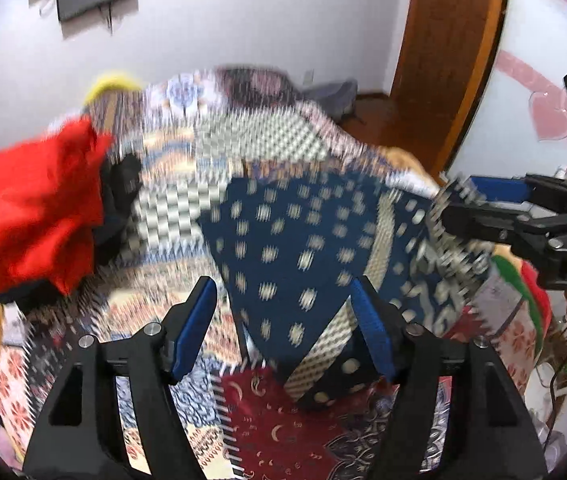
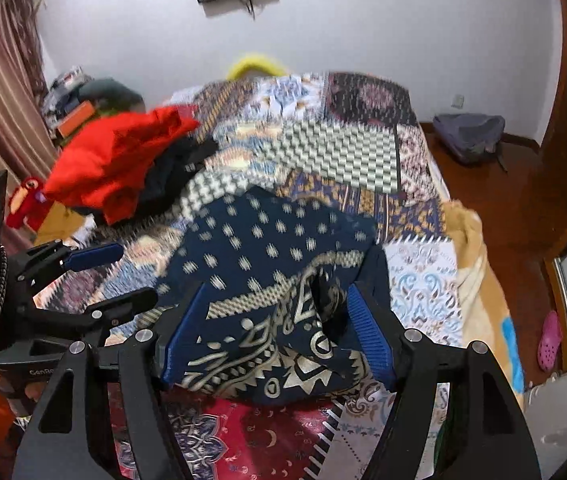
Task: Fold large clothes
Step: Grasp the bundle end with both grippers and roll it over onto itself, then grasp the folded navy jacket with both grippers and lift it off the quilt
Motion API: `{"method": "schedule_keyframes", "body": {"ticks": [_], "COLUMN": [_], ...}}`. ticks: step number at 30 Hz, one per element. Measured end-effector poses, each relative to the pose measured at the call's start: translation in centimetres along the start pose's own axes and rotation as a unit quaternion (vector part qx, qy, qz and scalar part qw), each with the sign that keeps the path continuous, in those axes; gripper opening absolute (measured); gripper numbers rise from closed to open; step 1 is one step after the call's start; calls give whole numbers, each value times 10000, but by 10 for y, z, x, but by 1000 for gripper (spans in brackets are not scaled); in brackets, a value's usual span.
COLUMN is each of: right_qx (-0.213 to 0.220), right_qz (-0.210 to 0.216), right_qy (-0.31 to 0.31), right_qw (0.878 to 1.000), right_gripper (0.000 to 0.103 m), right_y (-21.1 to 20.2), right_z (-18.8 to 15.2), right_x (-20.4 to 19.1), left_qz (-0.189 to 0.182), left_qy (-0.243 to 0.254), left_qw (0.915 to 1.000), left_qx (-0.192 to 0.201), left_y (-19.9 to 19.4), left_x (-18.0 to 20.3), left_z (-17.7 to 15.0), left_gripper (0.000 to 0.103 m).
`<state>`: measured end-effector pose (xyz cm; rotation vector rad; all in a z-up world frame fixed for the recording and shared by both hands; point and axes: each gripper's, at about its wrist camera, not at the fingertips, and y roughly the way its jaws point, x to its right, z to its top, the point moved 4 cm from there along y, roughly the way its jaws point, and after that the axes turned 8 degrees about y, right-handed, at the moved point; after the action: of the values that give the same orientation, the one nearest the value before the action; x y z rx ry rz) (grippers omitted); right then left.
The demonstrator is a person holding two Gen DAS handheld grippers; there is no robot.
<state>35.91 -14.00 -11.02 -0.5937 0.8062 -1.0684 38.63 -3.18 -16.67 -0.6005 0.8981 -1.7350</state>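
Observation:
A navy garment (image 1: 291, 248) with cream dots and a cream patterned border lies folded on the patchwork bedspread (image 1: 275, 144). One folded corner of it points toward me between the blue pads of my left gripper (image 1: 283, 332), which stands open above it. In the right wrist view the same garment (image 2: 267, 248) is bunched between the wide-set pads of my right gripper (image 2: 277, 336), filling the gap while resting on the bed. My right gripper (image 1: 455, 204) reaches in from the right edge. My left gripper (image 2: 123, 276) shows at the left, jaws apart.
A red garment (image 2: 115, 160) lies on black clothes (image 2: 179, 168) at the bed's far left. A grey bag (image 2: 467, 136) and a pink shoe (image 2: 549, 340) lie on the wooden floor to the right. A wooden door (image 1: 451, 52) stands beyond the bed.

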Motion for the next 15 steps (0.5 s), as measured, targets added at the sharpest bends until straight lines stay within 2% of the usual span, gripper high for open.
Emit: {"method": "schedule_keyframes", "body": {"ticks": [2, 6, 11, 15], "right_qx": [-184, -349, -754, -752], "right_qz": [-104, -365, -199, -205], "right_qy": [132, 472, 826, 697], "right_qw": [9997, 9976, 9935, 9945], "right_gripper": [68, 68, 69, 71], "right_y": [11, 15, 19, 17], "right_z": [-6, -16, -40, -53], "right_x": [11, 42, 72, 72], "left_qz": [-102, -88, -177, -143], "left_qy": [-72, -96, -228, -278], "left_qw": [9996, 9995, 9992, 9991], "left_qx": [-252, -275, -277, -291], "left_y": [17, 26, 30, 31], "left_x": [0, 2, 1, 4], "left_z": [-12, -27, -39, -50], "left_gripper": [69, 73, 78, 79]}}
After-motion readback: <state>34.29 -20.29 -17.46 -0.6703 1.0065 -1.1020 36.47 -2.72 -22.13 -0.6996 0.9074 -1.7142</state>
